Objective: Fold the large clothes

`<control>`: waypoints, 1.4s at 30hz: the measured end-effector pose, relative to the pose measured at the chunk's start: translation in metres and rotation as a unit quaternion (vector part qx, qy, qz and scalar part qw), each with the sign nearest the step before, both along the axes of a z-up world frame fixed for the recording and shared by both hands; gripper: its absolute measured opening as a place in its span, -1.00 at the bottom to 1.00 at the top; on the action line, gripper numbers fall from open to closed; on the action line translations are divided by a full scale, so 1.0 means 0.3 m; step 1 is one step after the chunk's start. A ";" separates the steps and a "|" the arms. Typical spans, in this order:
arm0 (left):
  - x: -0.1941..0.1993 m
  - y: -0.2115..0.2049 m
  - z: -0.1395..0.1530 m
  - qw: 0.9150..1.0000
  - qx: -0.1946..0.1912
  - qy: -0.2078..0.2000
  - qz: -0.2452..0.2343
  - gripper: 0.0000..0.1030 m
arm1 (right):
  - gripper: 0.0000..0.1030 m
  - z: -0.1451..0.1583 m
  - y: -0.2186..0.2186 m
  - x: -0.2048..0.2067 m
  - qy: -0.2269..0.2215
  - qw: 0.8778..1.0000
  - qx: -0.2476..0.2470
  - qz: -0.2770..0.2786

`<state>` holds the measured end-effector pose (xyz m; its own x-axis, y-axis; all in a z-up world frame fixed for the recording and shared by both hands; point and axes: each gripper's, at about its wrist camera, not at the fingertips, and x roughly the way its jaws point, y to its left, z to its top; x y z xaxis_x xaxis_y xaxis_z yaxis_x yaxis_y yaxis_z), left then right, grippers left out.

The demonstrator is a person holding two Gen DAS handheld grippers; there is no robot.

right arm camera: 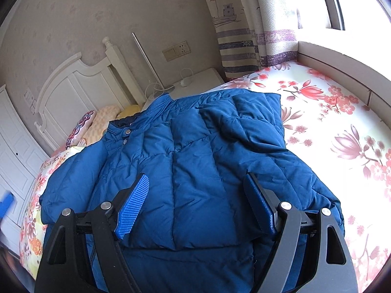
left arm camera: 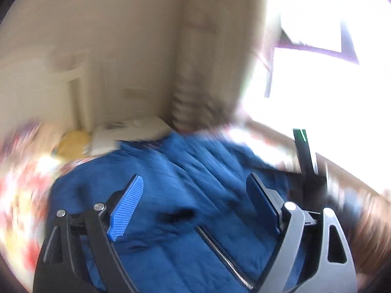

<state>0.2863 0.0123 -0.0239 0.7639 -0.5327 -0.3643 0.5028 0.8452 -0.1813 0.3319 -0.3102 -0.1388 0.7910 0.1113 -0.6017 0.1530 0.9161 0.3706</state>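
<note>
Unlabelled blue puffer jacket (right arm camera: 195, 171)

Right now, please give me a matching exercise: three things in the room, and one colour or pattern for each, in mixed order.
Things:
1. jacket
2. bedsheet
3. headboard

Colours:
A. white
B. blue
C. white with red and pink flowers

Pairs: 1-B, 2-C, 3-A
</note>
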 end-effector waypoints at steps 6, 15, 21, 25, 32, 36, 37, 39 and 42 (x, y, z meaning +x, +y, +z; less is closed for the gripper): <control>0.088 0.396 -0.150 0.951 -0.123 0.128 0.252 0.49 | 0.50 -0.001 0.017 0.008 0.005 1.000 -0.013 0.002; 0.118 0.355 -0.241 0.954 -0.049 0.153 0.254 0.49 | 0.50 -0.009 0.029 0.017 0.013 1.000 -0.020 0.008; 0.084 0.355 -0.269 0.956 -0.038 0.150 0.250 0.52 | 0.50 -0.008 0.044 0.024 0.018 0.999 -0.032 0.010; 0.038 0.443 -0.246 0.941 -0.087 0.113 0.306 0.52 | 0.48 0.053 0.165 -0.019 -0.025 0.992 -0.119 0.037; 0.002 0.565 -0.254 0.907 -0.135 0.101 0.385 0.67 | 0.44 0.153 0.658 -0.130 -0.097 0.922 -0.293 0.231; 0.006 0.552 -0.250 0.909 -0.118 0.098 0.388 0.69 | 0.40 0.131 0.838 -0.080 -0.079 0.895 -0.327 0.294; 0.007 0.545 -0.248 0.910 -0.110 0.094 0.389 0.71 | 0.40 0.123 0.865 -0.069 -0.077 0.890 -0.333 0.300; 0.007 0.533 -0.241 0.912 -0.099 0.089 0.387 0.73 | 0.40 0.098 0.920 -0.038 -0.066 0.883 -0.341 0.314; 0.012 0.521 -0.240 0.916 -0.092 0.087 0.381 0.74 | 0.40 0.061 0.981 -0.011 -0.055 0.869 -0.370 0.326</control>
<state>0.2899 0.1686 -0.0961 0.8781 0.0667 -0.4737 -0.2703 0.8861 -0.3764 0.3285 -0.0157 -0.1206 0.7620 0.1715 -0.6245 -0.4857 0.7892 -0.3759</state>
